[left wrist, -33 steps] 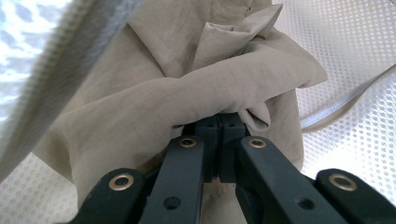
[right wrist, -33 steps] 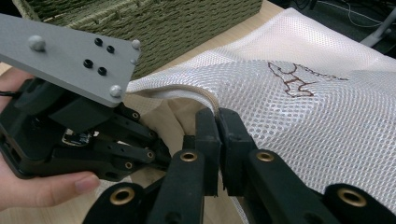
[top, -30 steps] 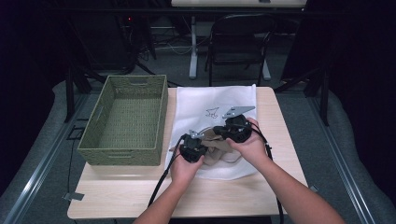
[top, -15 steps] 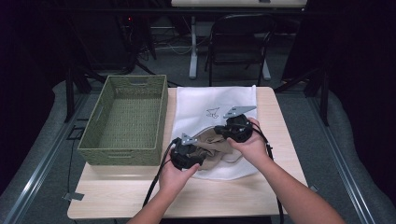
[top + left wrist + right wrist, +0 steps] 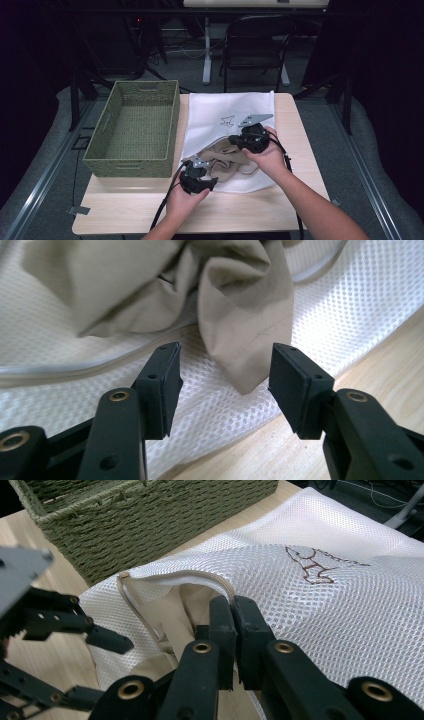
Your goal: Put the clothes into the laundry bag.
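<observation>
While the right gripper (image 5: 234,141) keeps the rim of the white mesh bag (image 5: 235,107) pinched at centre right of the high view, the left gripper (image 5: 204,186) sits lower, near the bottom centre, just off the bag's near edge. A beige garment (image 5: 227,159) lies bunched at the bag's mouth between the two grippers, partly inside and partly spilling toward the table (image 5: 260,210). A green woven basket (image 5: 134,127) stands in the left half of the frame, beside the bag, with nothing in it. A folding chair (image 5: 256,47) stands beyond the table's far edge.

From the left gripper view, the jaws stand apart, having just been opening; a hanging corner of the garment (image 5: 245,315) lies between and beyond the pads, but neither pad presses on it. Mesh (image 5: 320,315) spreads beneath, and bare wood fills the lower right.

From the right gripper view, the jaws are clenched on the bag's corded rim (image 5: 215,582) at the centre, lifting the opening. The garment (image 5: 175,610) shows inside, the basket (image 5: 125,520) fills the upper left, and the left gripper (image 5: 107,665) sits at the lower left.

Judging by this, the work is partway: the garment is half in, and the loose part remains to be handled. The drawstring (image 5: 142,615) and slack rim could catch the cloth.
</observation>
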The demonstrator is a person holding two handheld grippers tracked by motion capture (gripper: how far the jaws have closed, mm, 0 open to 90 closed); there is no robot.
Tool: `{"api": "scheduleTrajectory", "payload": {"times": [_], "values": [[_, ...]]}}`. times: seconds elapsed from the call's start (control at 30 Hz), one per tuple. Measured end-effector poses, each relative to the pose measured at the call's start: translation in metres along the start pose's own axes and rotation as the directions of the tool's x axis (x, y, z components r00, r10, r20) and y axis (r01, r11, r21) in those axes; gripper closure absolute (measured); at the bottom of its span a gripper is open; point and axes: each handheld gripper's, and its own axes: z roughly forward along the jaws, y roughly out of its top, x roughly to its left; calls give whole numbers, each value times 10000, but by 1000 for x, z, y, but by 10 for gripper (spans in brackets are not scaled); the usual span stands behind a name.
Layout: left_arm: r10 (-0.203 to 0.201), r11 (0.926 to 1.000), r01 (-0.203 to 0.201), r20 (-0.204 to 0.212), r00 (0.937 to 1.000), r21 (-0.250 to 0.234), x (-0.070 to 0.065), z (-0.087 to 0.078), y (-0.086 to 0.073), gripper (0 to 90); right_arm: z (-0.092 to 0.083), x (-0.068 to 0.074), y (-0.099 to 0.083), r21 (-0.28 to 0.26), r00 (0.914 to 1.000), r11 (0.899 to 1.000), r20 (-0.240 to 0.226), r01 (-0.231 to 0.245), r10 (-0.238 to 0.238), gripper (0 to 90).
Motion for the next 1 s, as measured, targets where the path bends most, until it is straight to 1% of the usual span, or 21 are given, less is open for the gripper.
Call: {"api": "scheduleTrajectory", "payload": {"times": [0.03,0.1,0.17,0.2,0.23,0.27,0.3,0.4,0.47,0.5,0.57,0.6,0.73,0.77,0.87,1.0], "values": [[35,10000,-35,-41,10000,59,-1,3,0,483,0,0,0,-5,10000,10000,-4,-2,2,874],[221,9996,-216,-298,9993,179,-3,9,0,527,0,0,0,22,10000,10000,0,17,-17,874],[425,9989,-412,-696,9967,201,-3,14,0,676,-1,0,0,36,10000,10000,5,28,-28,874],[360,9993,-351,-721,9967,150,-4,16,0,745,-1,0,0,18,10000,10000,-2,13,-13,874],[393,9992,-387,-796,9960,96,-3,18,1,803,-1,0,0,25,10000,10000,4,26,-26,874],[373,9993,-372,-879,9954,28,-3,19,2,847,-1,0,0,19,10000,10000,3,14,-14,874],[335,9994,-345,-1026,9942,-79,-2,20,3,872,-2,0,-1,15,10000,10000,9,28,-28,874],[180,9998,-182,-1002,9948,-19,2,23,6,884,-2,-1,-1,-1,10000,10000,-3,19,-19,874],[52,9999,-64,-1112,9938,-102,4,25,8,886,-2,-1,-1,21,10000,10000,-12,18,-18,874],[17,10000,-24,-1047,9945,-60,6,24,9,886,-2,-1,-1,30,10000,10000,-15,25,-25,874],[-99,9999,84,-1111,9938,-137,8,25,11,887,-2,-1,-1,32,10000,10000,-12,24,-24,874],[-83,9999,70,-1123,9936,-122,10,26,12,887,-2,-1,-1,46,10000,10000,-35,26,-26,874],[-318,9992,290,-1033,9941,-276,14,30,17,886,-1,0,-1,-8,10000,10000,-51,-8,8,874],[-329,9991,299,-1065,9938,-300,15,32,19,887,-1,0,-1,23,10000,10000,-52,15,-15,874],[-200,9997,180,-1138,9933,-188,16,37,26,887,0,0,-1,52,10000,10000,-47,34,-34,874],[-183,9996,152,-1292,9915,-253,18,41,35,887,0,0,-1,15,10000,10000,-56,1,-1,874]]}}
